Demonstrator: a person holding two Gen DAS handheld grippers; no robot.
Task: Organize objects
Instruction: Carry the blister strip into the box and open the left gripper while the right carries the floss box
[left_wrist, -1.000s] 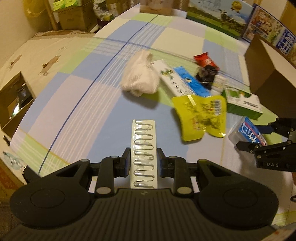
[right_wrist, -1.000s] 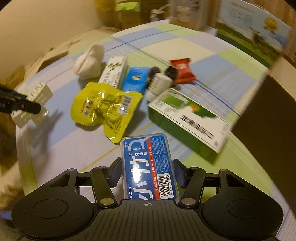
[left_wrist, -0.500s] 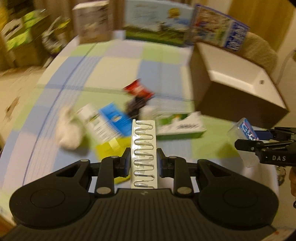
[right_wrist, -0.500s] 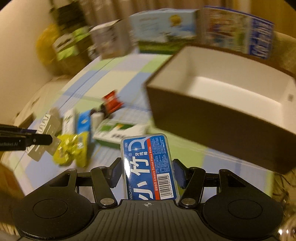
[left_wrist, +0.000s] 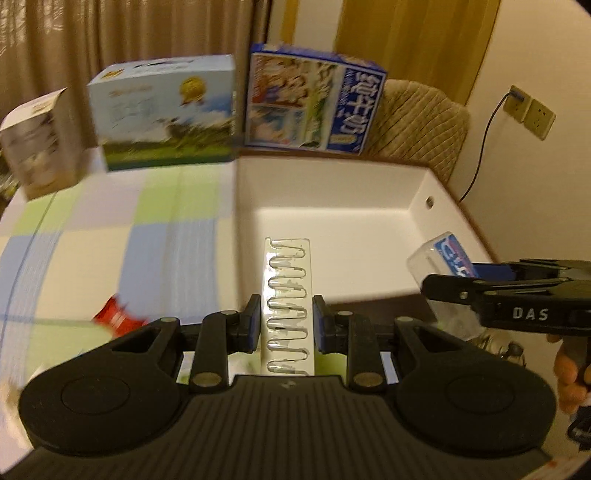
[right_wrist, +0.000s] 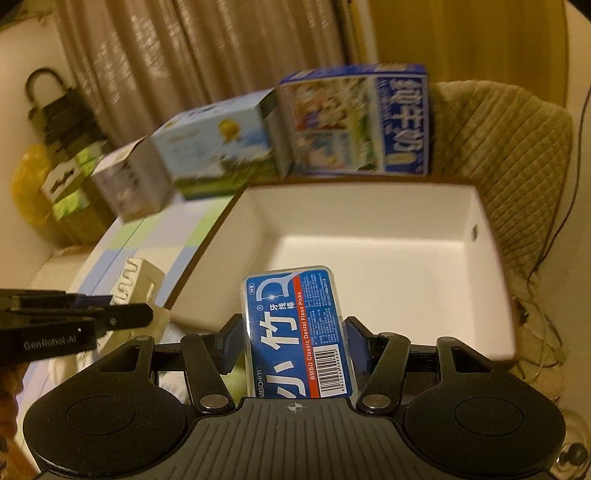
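Observation:
My left gripper (left_wrist: 284, 317) is shut on a long clear blister strip of metal clips (left_wrist: 287, 295) and holds it above the near rim of the open white-lined box (left_wrist: 332, 192). My right gripper (right_wrist: 293, 339) is shut on a blue dental floss pick case (right_wrist: 295, 332) and holds it over the same box (right_wrist: 369, 229). The floss case (left_wrist: 445, 258) and right gripper (left_wrist: 517, 291) show at the right of the left wrist view. The left gripper (right_wrist: 110, 317) with the strip (right_wrist: 136, 280) shows at the left of the right wrist view.
Three cartons stand behind the box: a blue milk carton (left_wrist: 314, 103), a sky-and-grass carton (left_wrist: 166, 110), and a pale carton (left_wrist: 37, 144). A red packet (left_wrist: 118, 319) lies on the checked tablecloth (left_wrist: 110, 236). A padded chair back (right_wrist: 498, 147) is behind the box.
Both grippers have lifted and swung from the pile of items to the open box, each still holding its object. The box interior now fills the middle of both views.

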